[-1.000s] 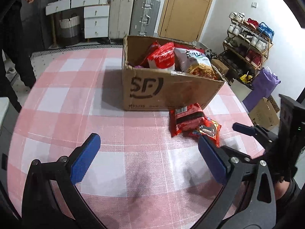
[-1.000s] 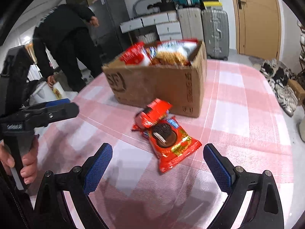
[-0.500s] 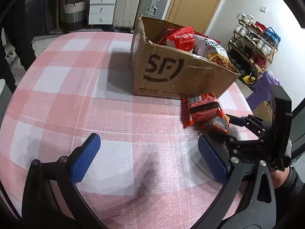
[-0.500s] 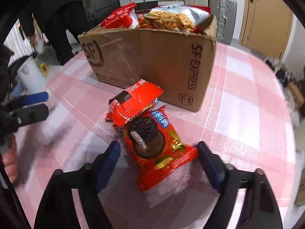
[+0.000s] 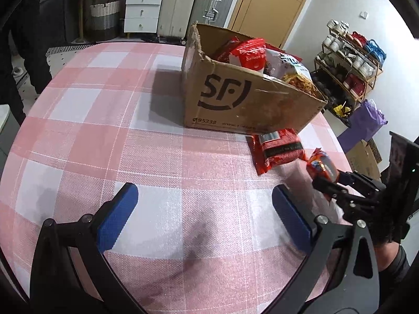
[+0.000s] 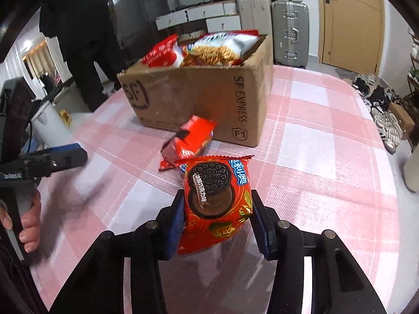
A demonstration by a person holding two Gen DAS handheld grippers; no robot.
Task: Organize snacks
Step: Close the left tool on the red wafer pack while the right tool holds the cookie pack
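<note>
My right gripper (image 6: 216, 219) is shut on a red Oreo packet (image 6: 216, 198) and holds it just above the table; it also shows at the right of the left wrist view (image 5: 320, 167). A second red snack packet (image 6: 189, 141) lies on the cloth against the cardboard SF box (image 6: 199, 96), and shows in the left wrist view (image 5: 279, 149). The box (image 5: 246, 102) holds several snack bags. My left gripper (image 5: 204, 217) is open and empty, low over the table in front of the box.
The table has a pink and white checked cloth (image 5: 104, 136). A person in black (image 6: 83, 34) stands behind the box. Suitcases (image 5: 193, 5) and drawers stand at the back; a shoe rack (image 5: 351, 62) is at the right.
My right gripper closed on the Oreo packet and lifted it off the other red packet. My left gripper shifted so that the box sits further right in its view.
</note>
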